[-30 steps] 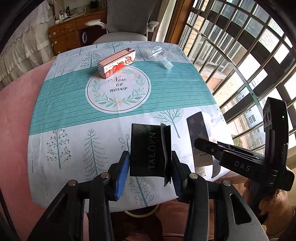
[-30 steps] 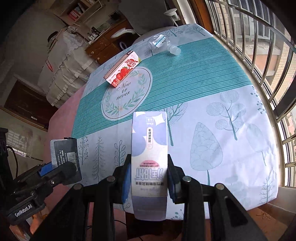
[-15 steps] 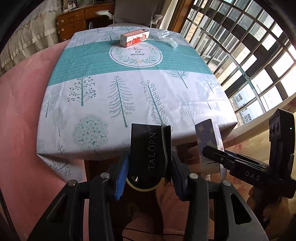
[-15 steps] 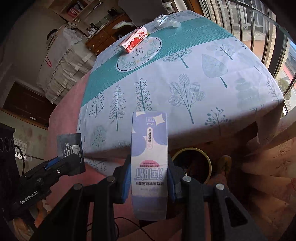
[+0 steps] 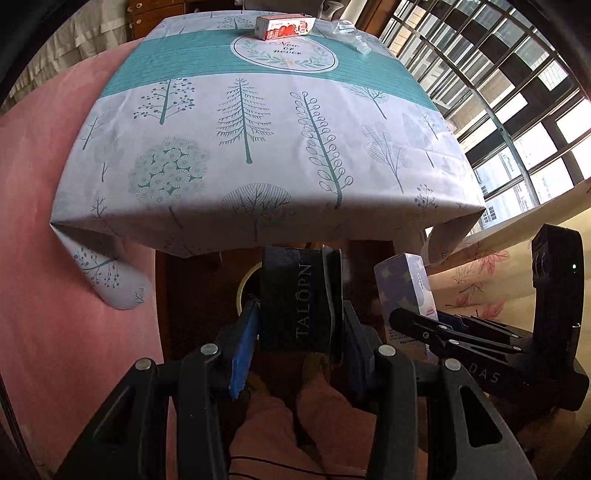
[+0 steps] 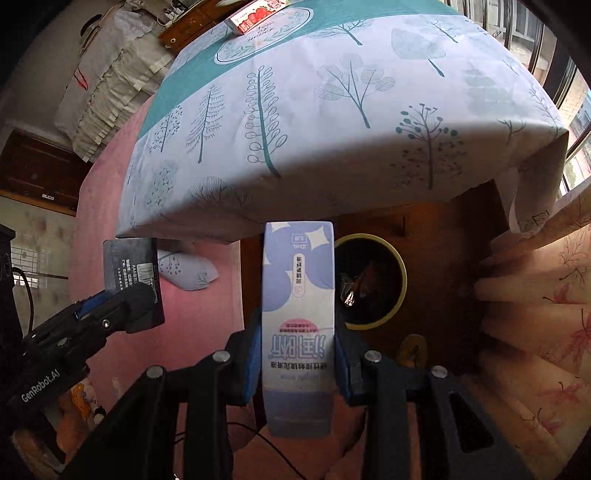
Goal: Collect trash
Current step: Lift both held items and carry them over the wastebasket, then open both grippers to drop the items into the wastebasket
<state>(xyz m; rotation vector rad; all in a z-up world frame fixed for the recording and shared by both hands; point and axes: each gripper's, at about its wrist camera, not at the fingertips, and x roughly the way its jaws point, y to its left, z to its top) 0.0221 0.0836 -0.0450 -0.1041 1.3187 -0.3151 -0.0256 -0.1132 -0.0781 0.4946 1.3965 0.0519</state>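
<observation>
Tablecloth edge (image 5: pixel 258 221) above both tools (bin (image 6: pixel 369 284) ahead). Left gripper (image 5: pixel 295 325) clamps black box (image 5: pixel 295 302). Right gripper (image 6: pixel 297 354) clamps purple carton (image 6: pixel 297 295).

Ahead of you, the bench (image 5: pixel 258 155) wears a tree-print tablecloth (image 5: pixel 207 66); pink bedding (image 5: pixel 44 258) lies left, barred windows (image 5: pixel 517 110) right.

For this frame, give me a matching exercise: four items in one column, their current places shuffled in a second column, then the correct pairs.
Items:
1. black TALOPN box
2. purple-and-white carton
3. red strawberry carton
4. yellow-rimmed bin

Places:
A. lying on the tablecloth at the far end
B. on the floor beneath the table edge
C. clamped in the right gripper
D. clamped in the left gripper

Pairs: 1-D, 2-C, 3-A, 4-B
</observation>
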